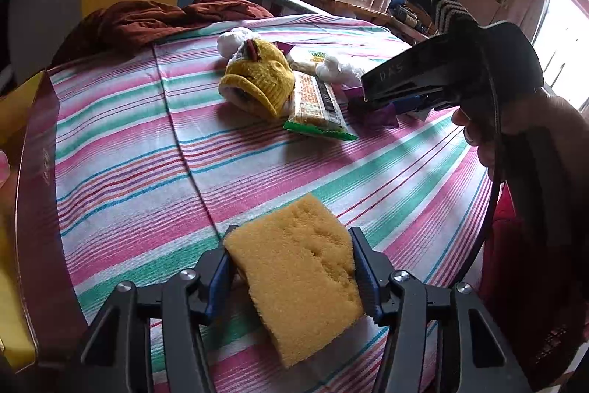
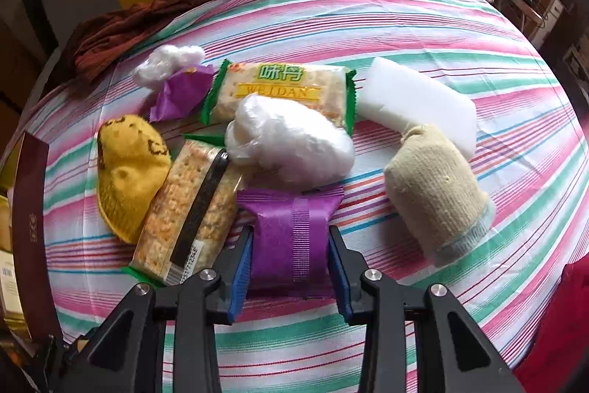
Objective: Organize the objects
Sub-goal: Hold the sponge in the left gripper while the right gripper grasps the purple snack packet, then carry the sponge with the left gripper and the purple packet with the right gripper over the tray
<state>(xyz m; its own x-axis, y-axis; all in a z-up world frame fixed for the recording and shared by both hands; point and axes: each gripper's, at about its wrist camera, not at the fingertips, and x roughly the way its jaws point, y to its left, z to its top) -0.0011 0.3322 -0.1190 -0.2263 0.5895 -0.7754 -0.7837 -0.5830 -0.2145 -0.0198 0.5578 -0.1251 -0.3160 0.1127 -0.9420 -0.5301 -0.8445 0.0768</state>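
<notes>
- Your left tongs point(image 1: 294, 273) are clamped on a yellow sponge point(image 1: 298, 279); it sits tilted between the blue pads point(image 1: 217, 279), lifted above the striped bedsheet point(image 1: 129, 142).
- Your right tongs point(image 2: 291, 245) are clamped on a purple snack packet point(image 2: 291, 234), pads pressed to its two sides, the packet lying on the sheet.
- Touching that packet's far edge is a crumpled clear plastic bag point(image 2: 291, 142); just left lies a cracker pack point(image 2: 187, 212), face down, barcode showing.
- Beyond the bag, a green-edged "WEIDAN" cracker pack point(image 2: 279, 91) lies face up, with a purple wrapper point(image 2: 180, 94) and a white tuft point(image 2: 169, 61) to its left.
- A yellow knit hat point(image 2: 129, 175) touches the face-down pack's left side.
- To the right sit a rolled beige sock point(image 2: 434, 190) and a white foam block point(image 2: 416, 102), touching each other.
- A dark red blanket point(image 2: 184, 2) is bunched at the bed's far end.
</notes>
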